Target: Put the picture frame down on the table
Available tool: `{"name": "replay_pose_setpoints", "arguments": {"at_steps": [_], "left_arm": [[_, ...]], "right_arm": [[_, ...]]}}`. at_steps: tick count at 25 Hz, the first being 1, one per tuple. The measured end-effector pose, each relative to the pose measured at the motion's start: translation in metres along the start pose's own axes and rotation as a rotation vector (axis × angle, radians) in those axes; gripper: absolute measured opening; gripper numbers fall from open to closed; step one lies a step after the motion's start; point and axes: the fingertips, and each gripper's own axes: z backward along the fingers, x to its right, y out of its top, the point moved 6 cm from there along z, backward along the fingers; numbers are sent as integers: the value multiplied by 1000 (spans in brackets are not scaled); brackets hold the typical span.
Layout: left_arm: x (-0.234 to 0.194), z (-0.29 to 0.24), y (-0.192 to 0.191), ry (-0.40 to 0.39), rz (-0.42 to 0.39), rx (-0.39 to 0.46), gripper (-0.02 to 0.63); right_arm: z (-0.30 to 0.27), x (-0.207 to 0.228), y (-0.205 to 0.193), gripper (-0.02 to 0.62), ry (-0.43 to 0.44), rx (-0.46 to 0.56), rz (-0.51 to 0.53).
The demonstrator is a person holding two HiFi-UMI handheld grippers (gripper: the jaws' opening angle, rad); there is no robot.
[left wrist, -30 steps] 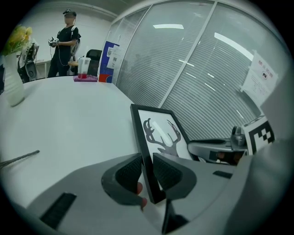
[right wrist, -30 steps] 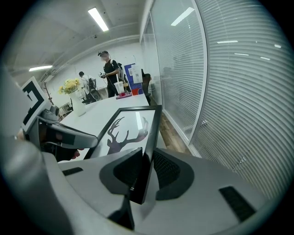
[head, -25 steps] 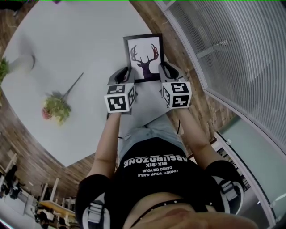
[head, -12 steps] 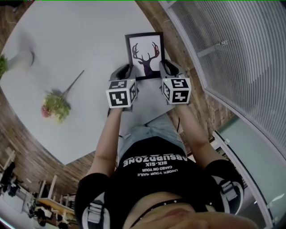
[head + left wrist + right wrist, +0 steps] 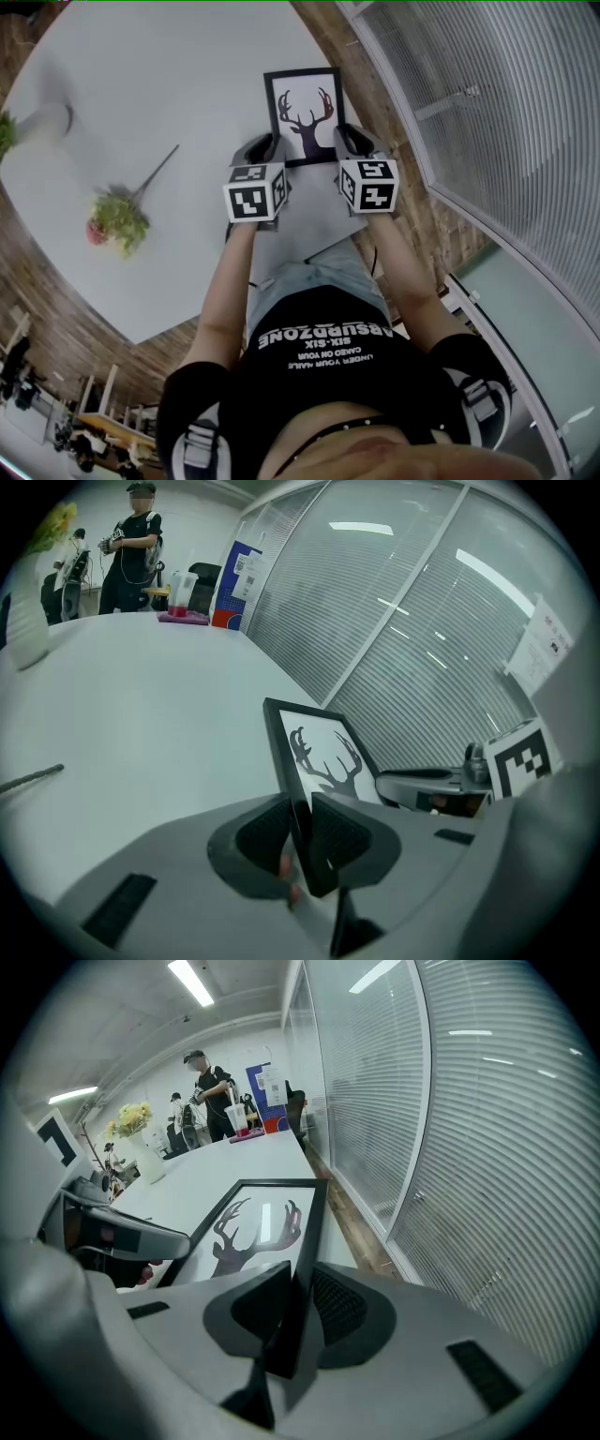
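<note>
**Frame [image 5: 302, 114] pinched at both sides over the table [image 5: 169, 75]**

My left gripper [image 5: 302, 832] was clamped on the frame's left edge near its lower corner. My right gripper [image 5: 295, 1309] pinched the right edge in the same way. The frame, a deer-head print in a black border, lay face up between them over the near right part of the table, close to the edge by the glass wall [image 5: 487, 112]. I could not tell whether it touched the tabletop. Well to the left lay a flower [image 5: 117, 223], and beyond it stood a vase [image 5: 23, 635]. At the far end stood a person [image 5: 208, 1091].
</note>
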Motion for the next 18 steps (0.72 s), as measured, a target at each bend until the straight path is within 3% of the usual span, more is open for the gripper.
{"name": "replay_pose_setpoints", "arguments": {"at_steps": [12, 18], "left_arm": [[-3, -5, -3, -23, 6, 1, 87], [-1, -5, -3, -6, -75, 17, 89]], "right_arm": [[-4, 2, -2, 89, 7, 5, -2], [-4, 1, -3, 89, -15, 8, 7]]}}
